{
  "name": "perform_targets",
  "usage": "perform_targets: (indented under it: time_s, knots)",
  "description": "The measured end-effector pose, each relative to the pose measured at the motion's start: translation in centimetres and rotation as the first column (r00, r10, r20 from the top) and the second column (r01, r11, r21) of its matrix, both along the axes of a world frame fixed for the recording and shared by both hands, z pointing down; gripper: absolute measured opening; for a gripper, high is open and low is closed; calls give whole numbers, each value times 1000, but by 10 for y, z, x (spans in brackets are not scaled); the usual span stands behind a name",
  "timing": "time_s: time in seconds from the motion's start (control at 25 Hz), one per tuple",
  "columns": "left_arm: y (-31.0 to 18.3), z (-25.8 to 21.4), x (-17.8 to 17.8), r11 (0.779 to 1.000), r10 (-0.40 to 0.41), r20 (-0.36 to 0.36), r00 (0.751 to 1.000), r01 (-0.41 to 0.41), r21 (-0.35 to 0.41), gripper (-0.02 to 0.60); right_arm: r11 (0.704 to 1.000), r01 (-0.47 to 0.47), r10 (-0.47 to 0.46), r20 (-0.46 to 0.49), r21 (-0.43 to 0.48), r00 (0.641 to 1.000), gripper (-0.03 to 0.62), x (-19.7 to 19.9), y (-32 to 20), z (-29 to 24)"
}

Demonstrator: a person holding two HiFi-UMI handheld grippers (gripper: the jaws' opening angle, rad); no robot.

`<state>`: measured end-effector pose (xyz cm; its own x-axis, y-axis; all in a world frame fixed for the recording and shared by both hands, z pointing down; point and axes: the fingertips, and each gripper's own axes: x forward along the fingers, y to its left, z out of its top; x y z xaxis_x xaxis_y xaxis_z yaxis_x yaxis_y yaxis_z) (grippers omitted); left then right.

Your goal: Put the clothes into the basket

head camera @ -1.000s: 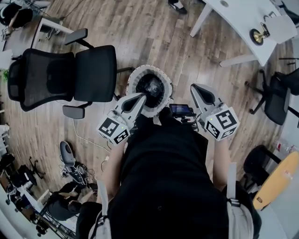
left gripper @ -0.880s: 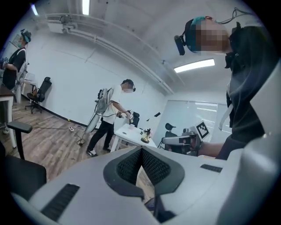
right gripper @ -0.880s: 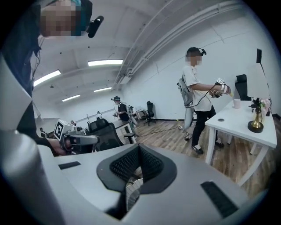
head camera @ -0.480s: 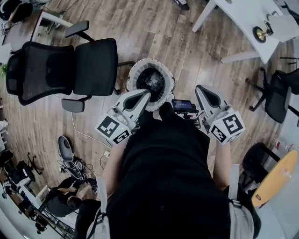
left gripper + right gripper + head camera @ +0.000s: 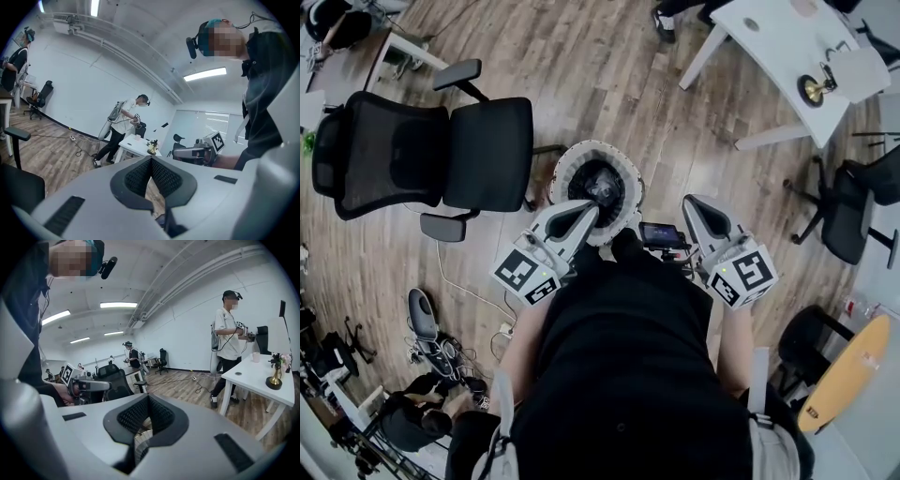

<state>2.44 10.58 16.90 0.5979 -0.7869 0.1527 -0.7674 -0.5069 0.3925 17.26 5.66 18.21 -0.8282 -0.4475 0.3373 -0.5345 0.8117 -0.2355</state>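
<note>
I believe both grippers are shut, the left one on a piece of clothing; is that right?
Not quite: the left gripper is shut on nothing, as the left gripper view shows. The right gripper is shut too.

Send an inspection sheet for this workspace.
Surface: wooden floor, no worktop in use.
Job's things: basket upright on floor, dark contents; no loose clothes seen.
Clutter: gear pile at left; orange board at right.
Grippers: left tool and right tool shut, empty, near basket.
Cables: white lead on floor by black office chair.
Surroundings: white table, bystander.
</note>
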Motion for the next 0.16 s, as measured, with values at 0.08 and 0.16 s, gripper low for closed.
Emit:
perform_targets:
  time_s: [0.08, 0.16]
  knots:
    - [2, -2, 1, 1000, 6, -1, 1000, -6, -2, 12, 1000, -5, 5, -4, -4, 1000, 14, 1, 4, -1]
    - [2, -4, 1, 1000, 10, -5, 1000, -10, -3, 12, 1000, -9, 9, -8, -7, 1000, 14, 1, 7, -2]
